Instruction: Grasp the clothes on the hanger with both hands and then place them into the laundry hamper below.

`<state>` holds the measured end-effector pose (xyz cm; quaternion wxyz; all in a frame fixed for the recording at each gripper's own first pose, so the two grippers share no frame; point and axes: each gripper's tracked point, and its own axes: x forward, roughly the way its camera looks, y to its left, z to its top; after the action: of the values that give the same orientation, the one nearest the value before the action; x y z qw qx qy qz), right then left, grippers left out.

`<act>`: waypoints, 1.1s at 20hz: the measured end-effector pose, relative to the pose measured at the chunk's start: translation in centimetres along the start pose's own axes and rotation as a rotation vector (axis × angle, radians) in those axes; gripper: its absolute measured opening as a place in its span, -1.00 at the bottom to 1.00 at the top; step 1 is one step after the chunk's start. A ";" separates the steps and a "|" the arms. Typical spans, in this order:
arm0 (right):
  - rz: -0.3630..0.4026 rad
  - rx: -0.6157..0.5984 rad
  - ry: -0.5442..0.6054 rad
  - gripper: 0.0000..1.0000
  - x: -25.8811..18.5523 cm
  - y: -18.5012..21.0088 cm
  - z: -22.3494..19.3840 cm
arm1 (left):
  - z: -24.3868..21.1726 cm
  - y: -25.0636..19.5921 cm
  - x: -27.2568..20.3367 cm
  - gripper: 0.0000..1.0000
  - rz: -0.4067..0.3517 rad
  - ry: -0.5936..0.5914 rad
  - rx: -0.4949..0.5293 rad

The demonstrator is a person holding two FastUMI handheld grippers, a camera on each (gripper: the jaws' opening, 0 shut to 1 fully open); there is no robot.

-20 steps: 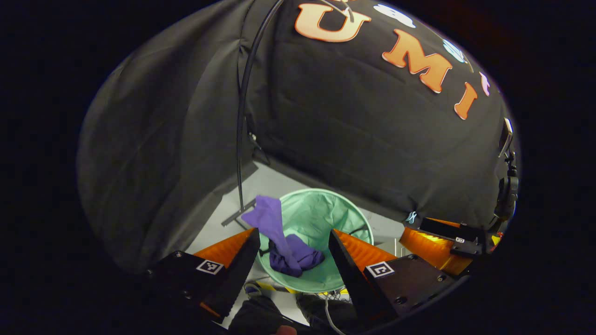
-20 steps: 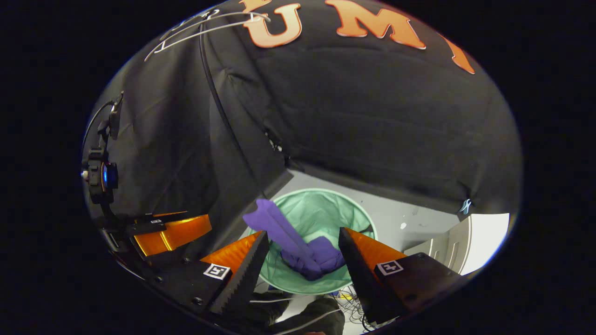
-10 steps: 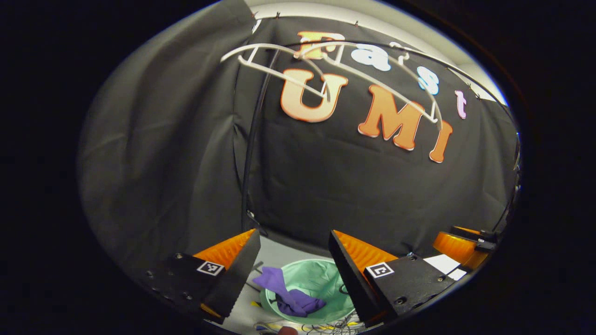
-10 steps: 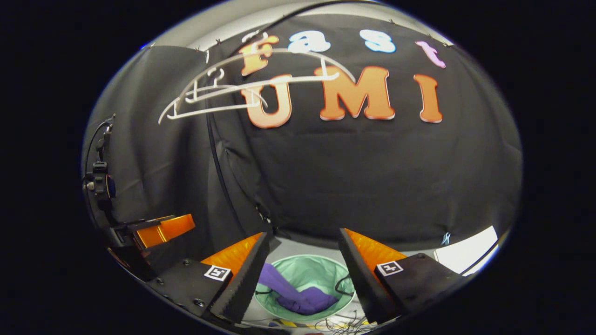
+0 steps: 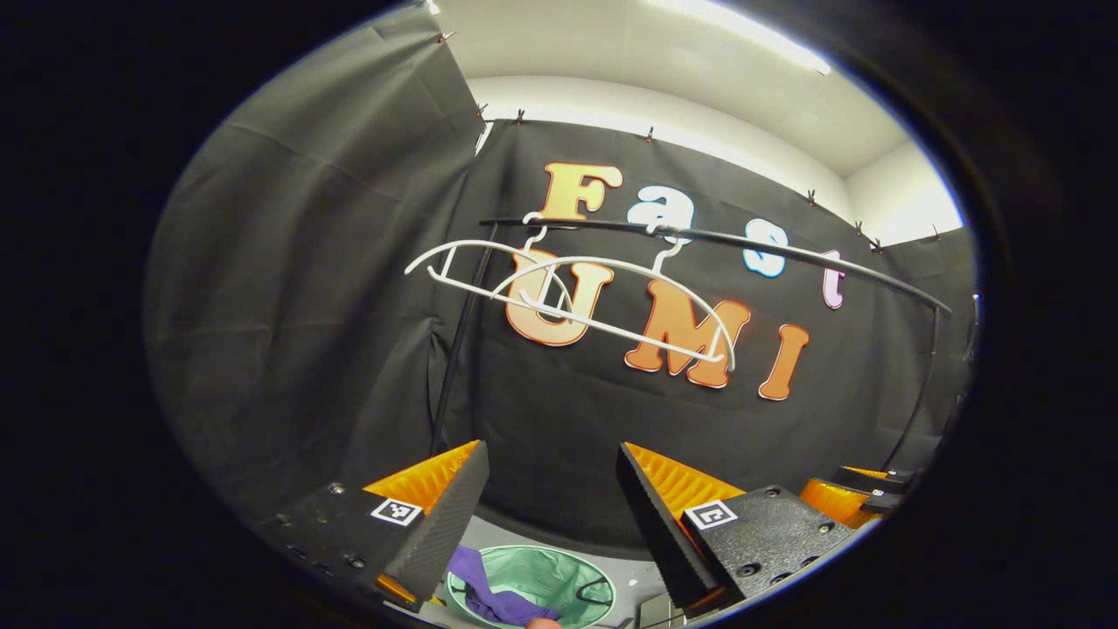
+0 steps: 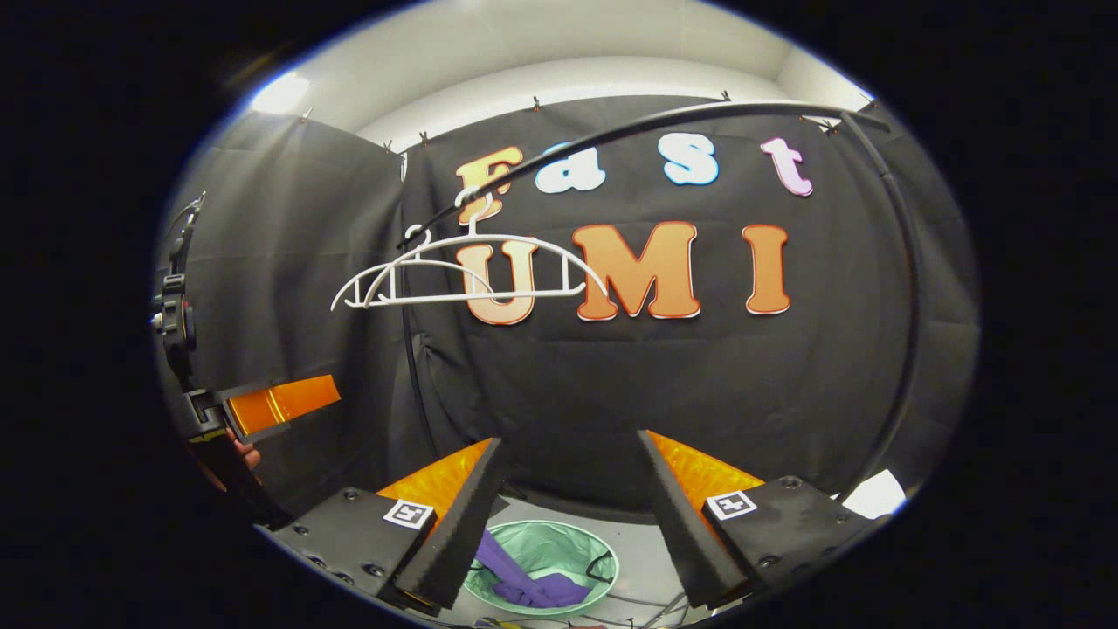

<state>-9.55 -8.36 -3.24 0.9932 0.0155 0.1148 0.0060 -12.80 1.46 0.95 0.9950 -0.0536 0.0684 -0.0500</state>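
With my left fingers (image 5: 548,511) and right fingers (image 6: 568,515) both spread wide and empty, the purple garment (image 6: 524,584) lies crumpled in the green hamper (image 6: 541,559) below; it looks soft, light and floppy, best pinched at a bunched fold. Farther off, two bare white hangers (image 5: 568,297) hang on the black rail (image 5: 742,240)

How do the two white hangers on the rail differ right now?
In the left gripper view, the left hanger hangs nearer the rail's left post; the right hanger sits further along, looks larger, and overlaps it. In the right gripper view they overlap too. Both are white, bare and hooked on the rail; the purple clothes lie in the green hamper.
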 end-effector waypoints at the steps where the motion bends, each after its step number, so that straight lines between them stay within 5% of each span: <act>1: -0.002 0.004 -0.020 0.77 -1.0 -0.4 0.7 | 0.4 -0.4 -0.1 0.89 0.000 -0.017 0.009; 10: -0.020 0.014 -0.125 0.77 -8.6 -4.8 4.9 | 3.6 -4.4 -5.1 0.80 0.007 -0.117 -0.004; 22: -0.052 0.037 -0.174 0.77 -11.1 -6.9 5.1 | 6.0 -8.1 -6.7 0.79 -0.043 -0.184 0.032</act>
<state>-19.08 -15.57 4.07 0.9988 0.0311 0.0288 -0.0230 -19.34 -5.28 8.63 0.9965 -0.0437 -0.0250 -0.0673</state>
